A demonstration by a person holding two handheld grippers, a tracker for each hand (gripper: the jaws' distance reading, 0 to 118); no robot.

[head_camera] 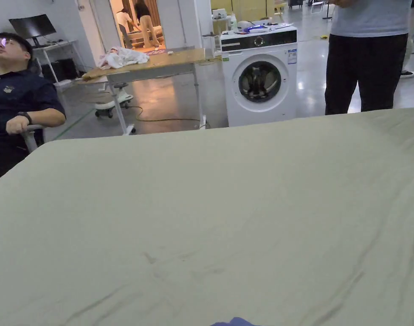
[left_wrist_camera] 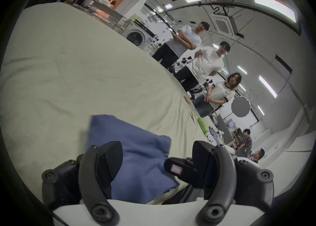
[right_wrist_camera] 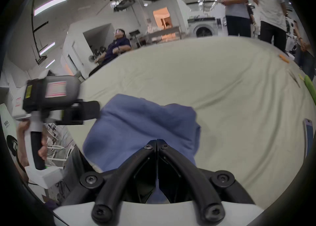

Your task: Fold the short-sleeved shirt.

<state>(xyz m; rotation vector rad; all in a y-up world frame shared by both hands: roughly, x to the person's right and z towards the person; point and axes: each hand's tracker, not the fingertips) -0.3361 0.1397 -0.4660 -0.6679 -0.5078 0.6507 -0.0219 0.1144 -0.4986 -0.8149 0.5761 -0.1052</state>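
here the blue shirt (right_wrist_camera: pixel 140 127) lies bunched at the near edge of the pale green sheet (head_camera: pixel 227 203). the right gripper (right_wrist_camera: pixel 156 141) has its jaws pressed together over the cloth; the left gripper (left_wrist_camera: pixel 157 154) stands wide apart above it.

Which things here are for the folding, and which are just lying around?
For the folding: blue shirt, right tongs, left tongs, pale sheet.

Just lying around: washing machine, wooden table, orange thing, green thing.
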